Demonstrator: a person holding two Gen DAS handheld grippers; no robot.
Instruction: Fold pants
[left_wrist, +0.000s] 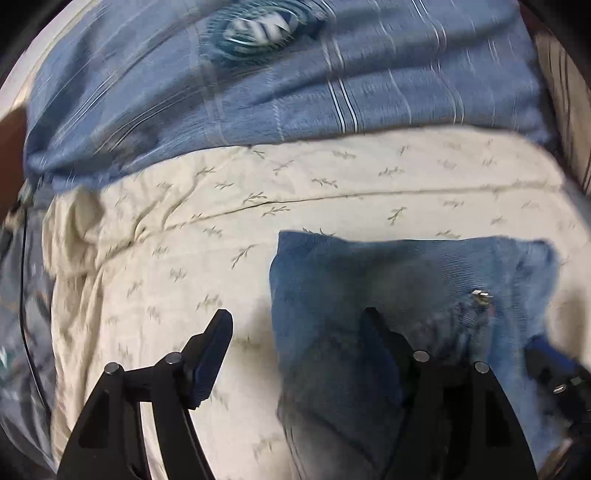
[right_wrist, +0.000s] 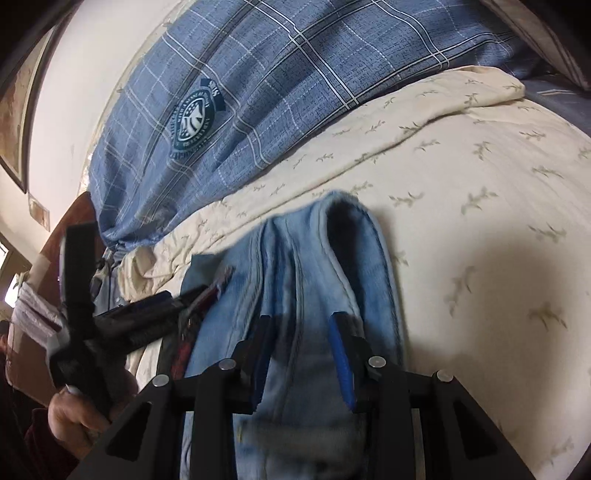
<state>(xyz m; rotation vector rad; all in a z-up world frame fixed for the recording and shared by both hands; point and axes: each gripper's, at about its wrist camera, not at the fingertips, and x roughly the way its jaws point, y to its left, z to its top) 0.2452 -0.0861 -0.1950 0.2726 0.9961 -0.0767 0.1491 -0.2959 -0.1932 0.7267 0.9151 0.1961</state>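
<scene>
cream leaf-print sheet (left_wrist: 332, 184) covers the bed. left gripper (left_wrist: 299, 350) hangs low with jaws wide and empty, straddling the left edge of the jeans (left_wrist: 406, 280). right gripper (right_wrist: 301, 350) tilts down, jaws half-spread around a raised jeans fold, grip unclear.

Bed w/ cream sheet (left_wrist: 332, 192), small leaf-sprig print, wrinkled & bunched at left edge. Lying on it: folded blue jeans (left_wrist: 369, 280) near front, flat in left wrist view, bunched upward in right wrist view. Blue plaid pillow (right_wrist: 258, 92) w/ round crest badge along far side, overlapping sheet's edge.
</scene>
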